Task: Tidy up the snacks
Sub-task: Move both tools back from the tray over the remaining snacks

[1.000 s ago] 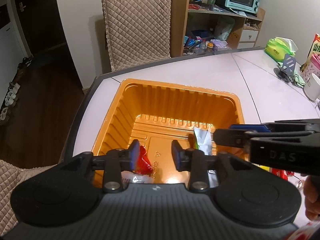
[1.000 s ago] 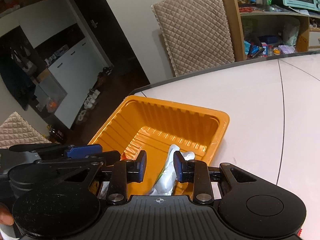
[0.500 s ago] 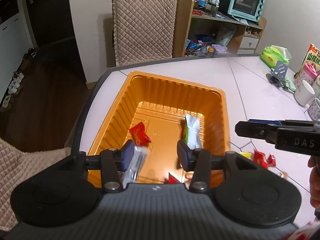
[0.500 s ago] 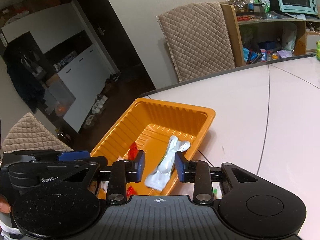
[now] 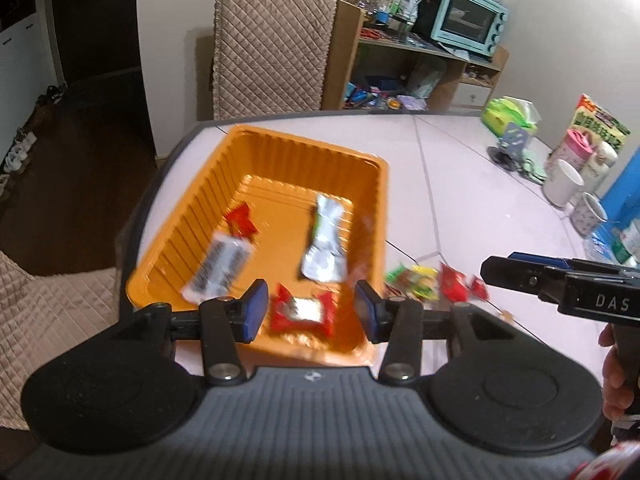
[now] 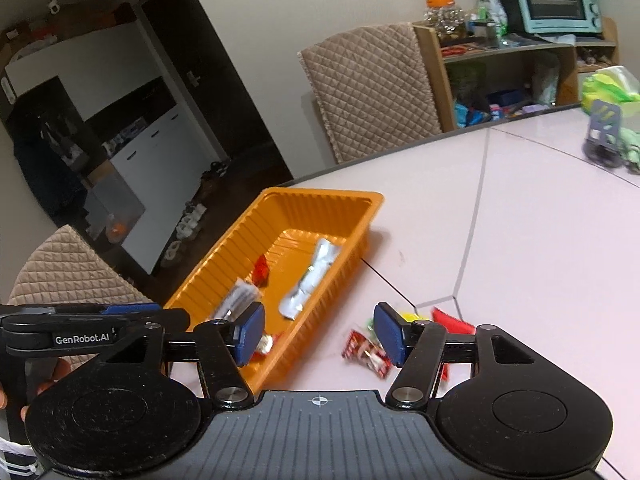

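An orange tray (image 5: 208, 184) (image 6: 320, 196) sits at the table's left corner. In it lie a silver-green packet (image 5: 325, 240) (image 6: 310, 280), a clear striped packet (image 5: 218, 266) (image 6: 236, 300), a small red snack (image 5: 241, 220) (image 6: 262, 270) and a red-and-silver snack (image 5: 302, 312). Loose red, green and yellow snacks (image 5: 430, 280) (image 6: 366, 350) lie on the table right of the tray. My left gripper (image 5: 311, 312) is open and empty above the tray's near end. My right gripper (image 6: 320, 332) is open and empty above the tray's right rim.
Mugs and a pink cup (image 5: 568, 172), a snack box and a green tissue pack (image 5: 506, 116) stand at the table's far right. A quilted chair (image 5: 272, 48) and a shelf with a teal oven (image 5: 468, 26) stand behind the table. The floor drops off left.
Both grippers have pulled back and up from the tray and opened wider. The silver-green packet that was between my right fingers now lies in the tray.
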